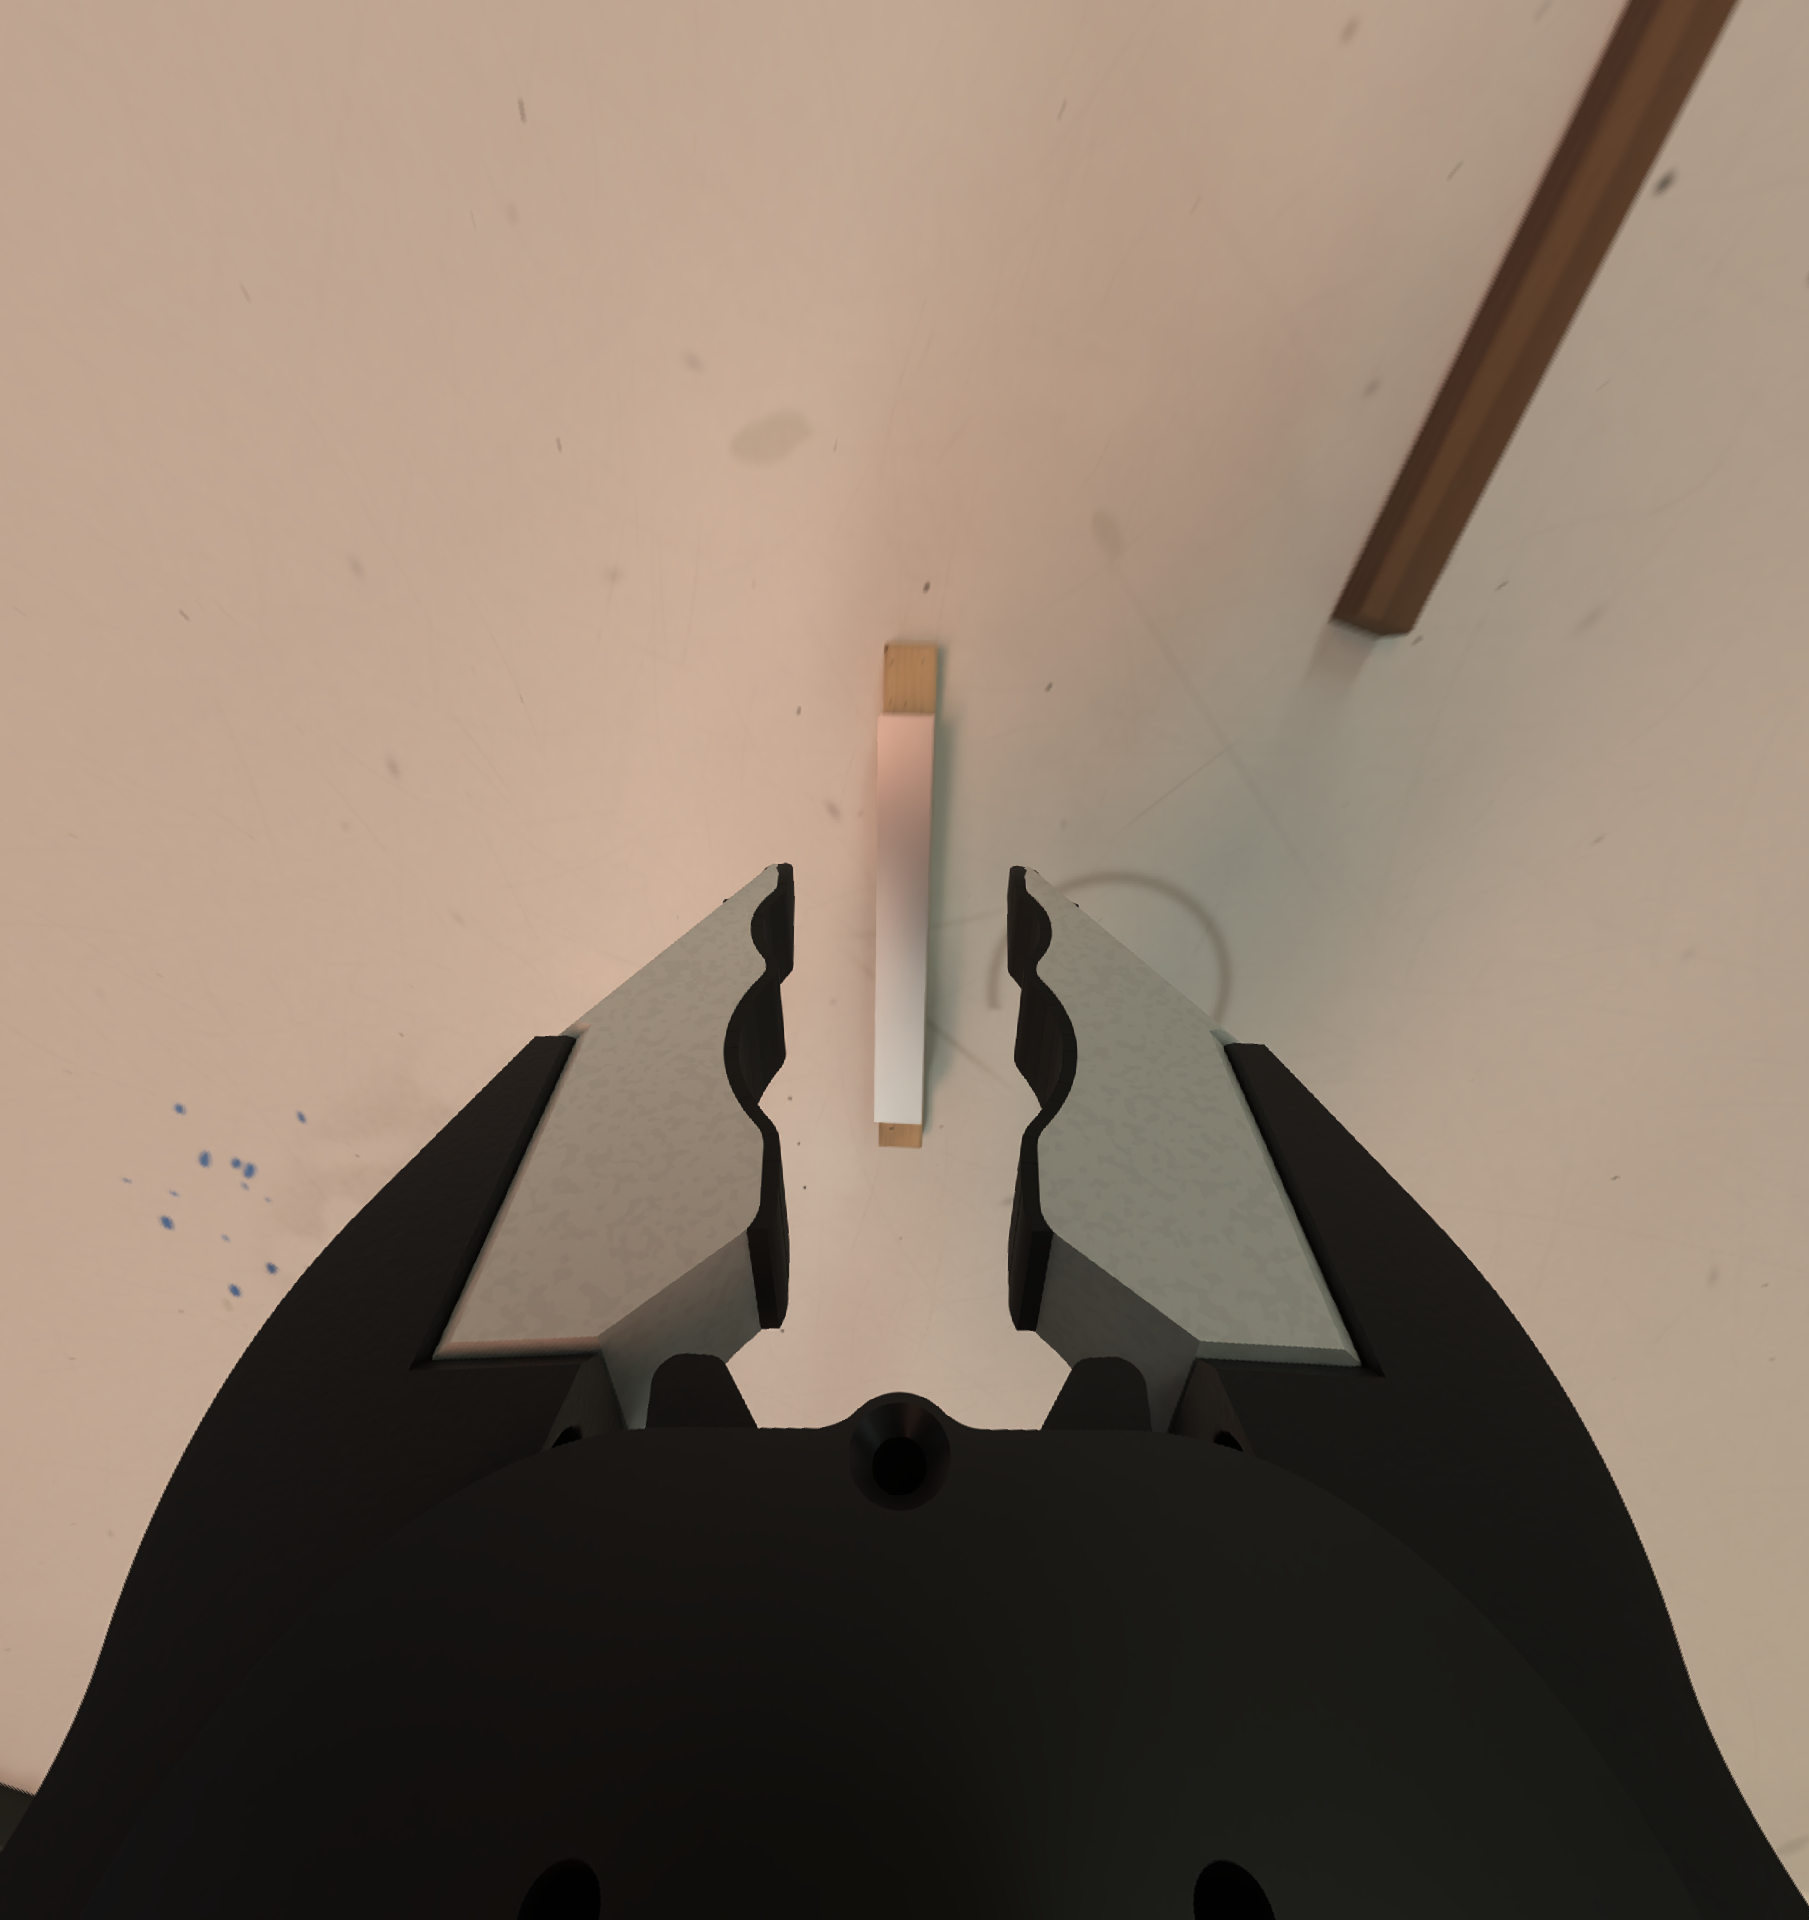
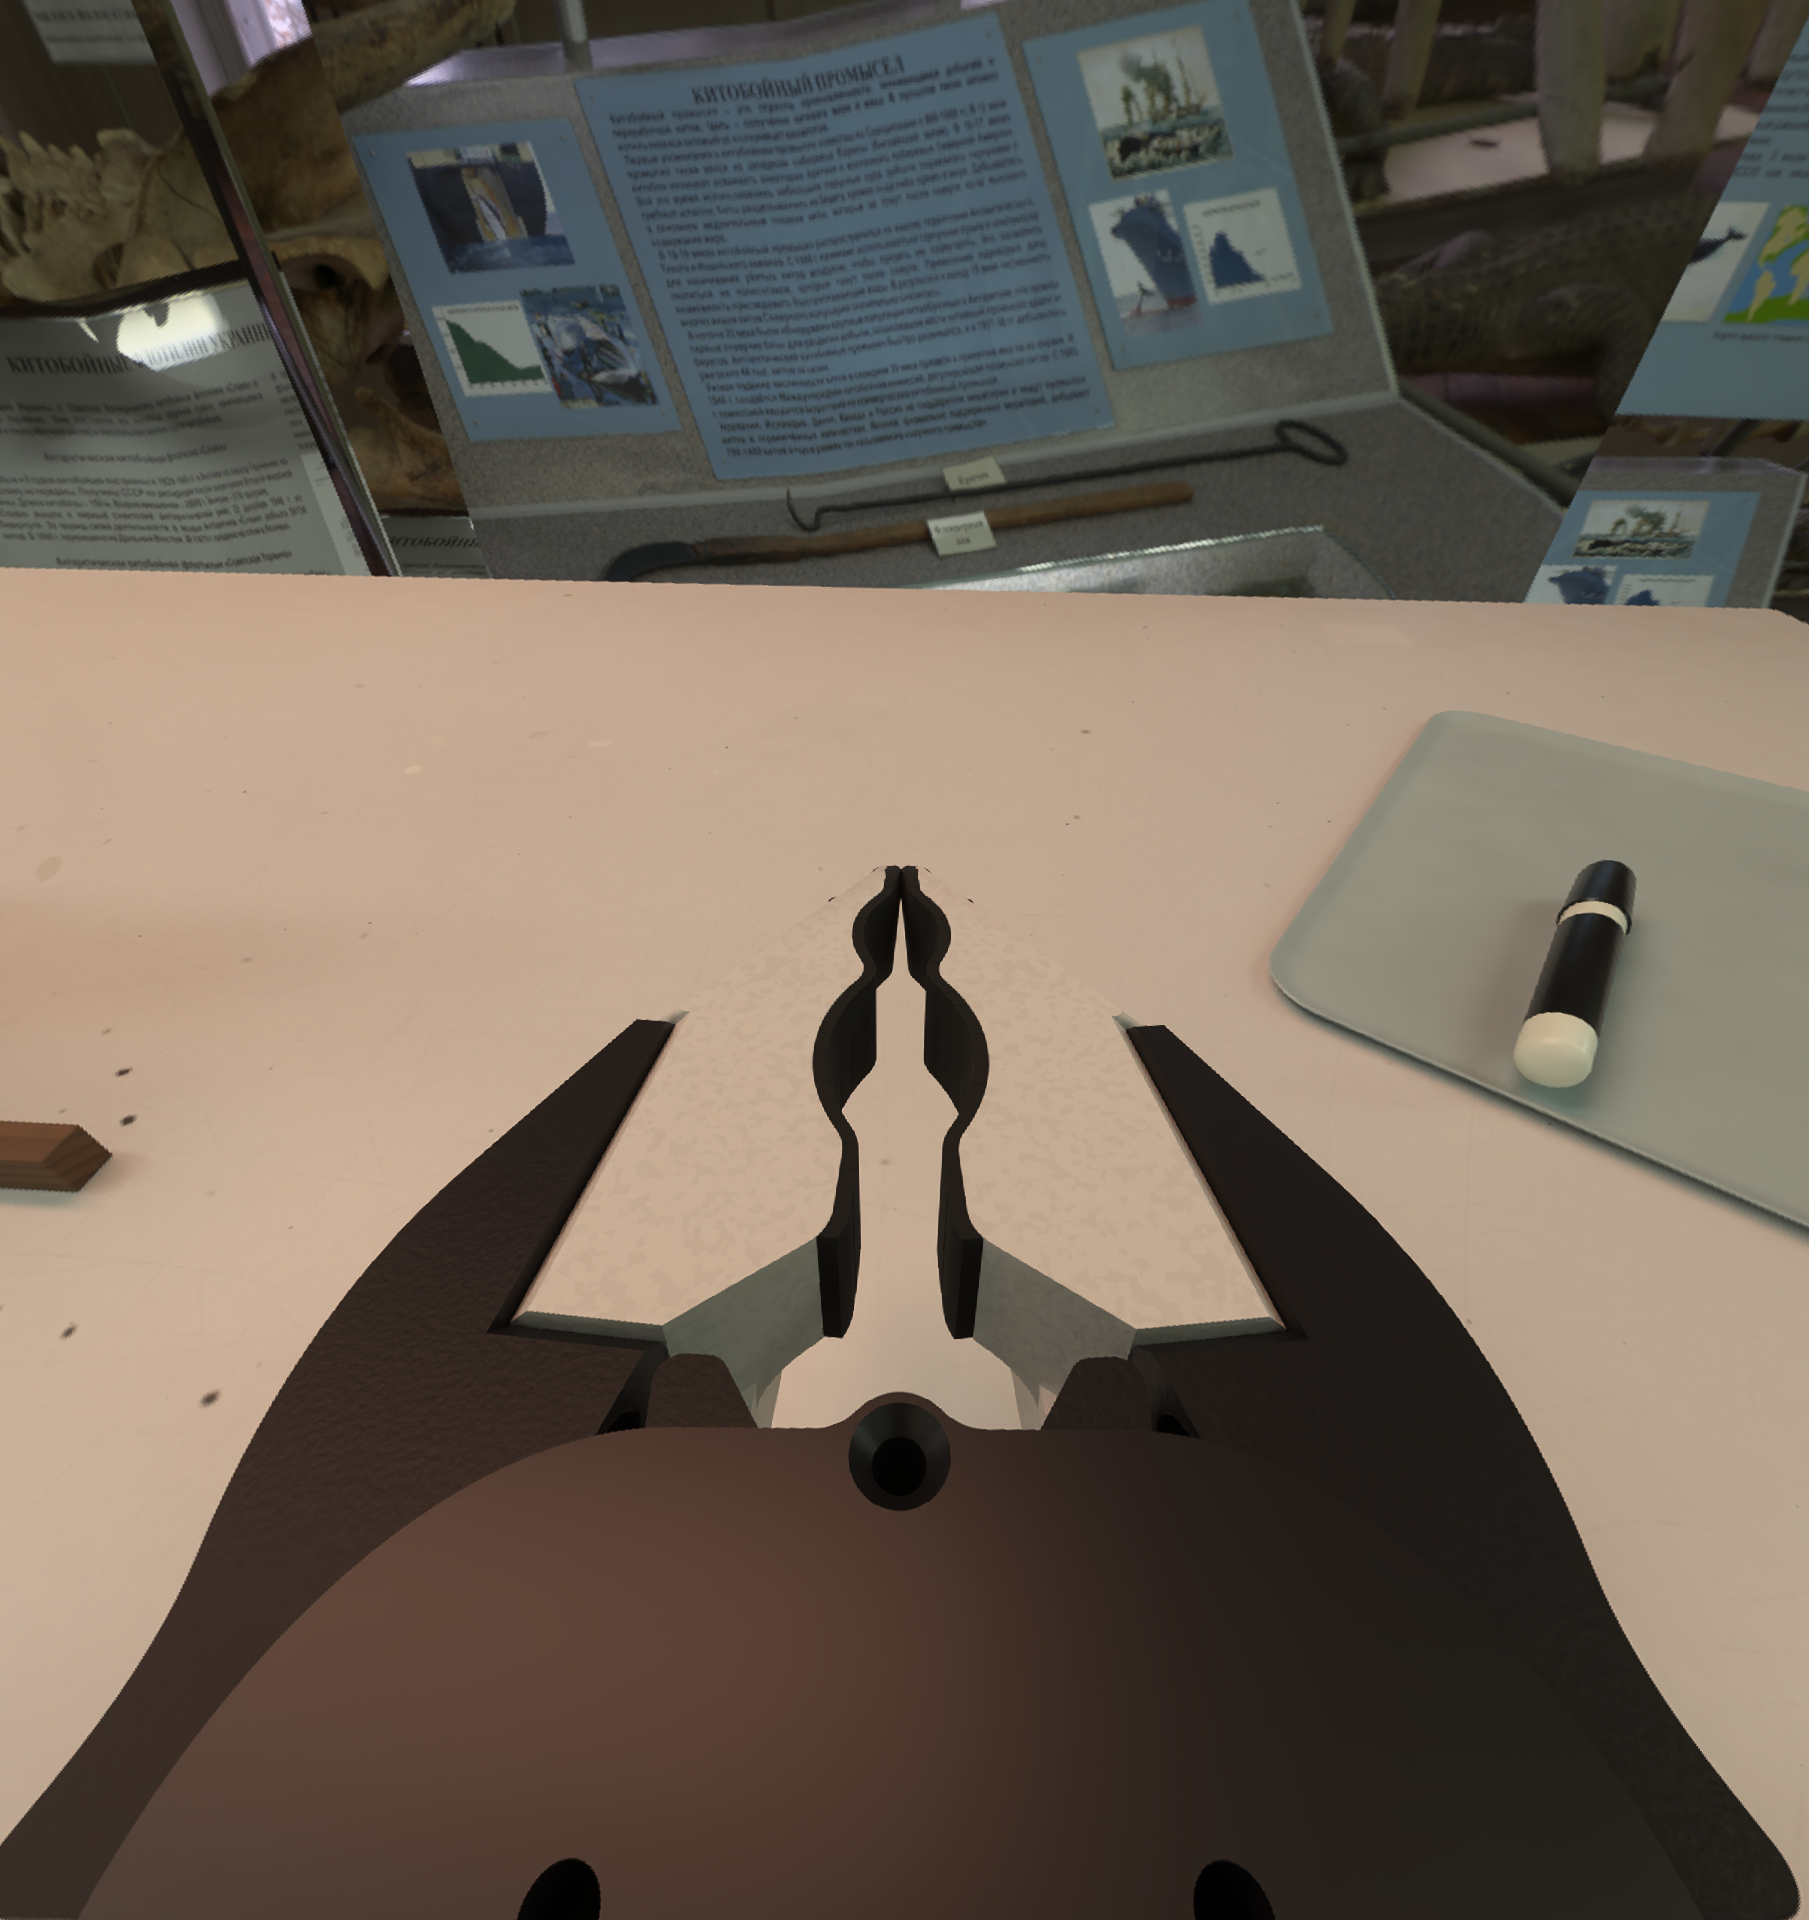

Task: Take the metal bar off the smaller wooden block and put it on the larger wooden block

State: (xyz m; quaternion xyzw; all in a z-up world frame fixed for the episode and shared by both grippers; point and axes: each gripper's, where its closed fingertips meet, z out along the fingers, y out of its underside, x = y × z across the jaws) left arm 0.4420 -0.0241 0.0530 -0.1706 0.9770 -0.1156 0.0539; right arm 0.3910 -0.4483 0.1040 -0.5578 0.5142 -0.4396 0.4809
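Observation:
In the left wrist view a pale metal bar (image 1: 902, 914) lies lengthwise on a narrow light wooden block (image 1: 910, 675) whose two ends stick out past it. My left gripper (image 1: 900, 873) is open above them, looking straight down, a finger on either side of the bar and clear of it. A longer dark wooden block (image 1: 1534, 312) lies at an angle at the upper right; one end of it shows in the right wrist view (image 2: 17, 1153) at the left edge. My right gripper (image 2: 900, 873) is shut and empty, low over the table.
A pale green tray (image 2: 1451, 831) lies on the pinkish table (image 2: 464, 831) at the right, with a black marker with a white cap (image 2: 1575, 977) on it. The table's far edge runs behind it, with display boards beyond. Blue specks mark the table (image 1: 214, 1174).

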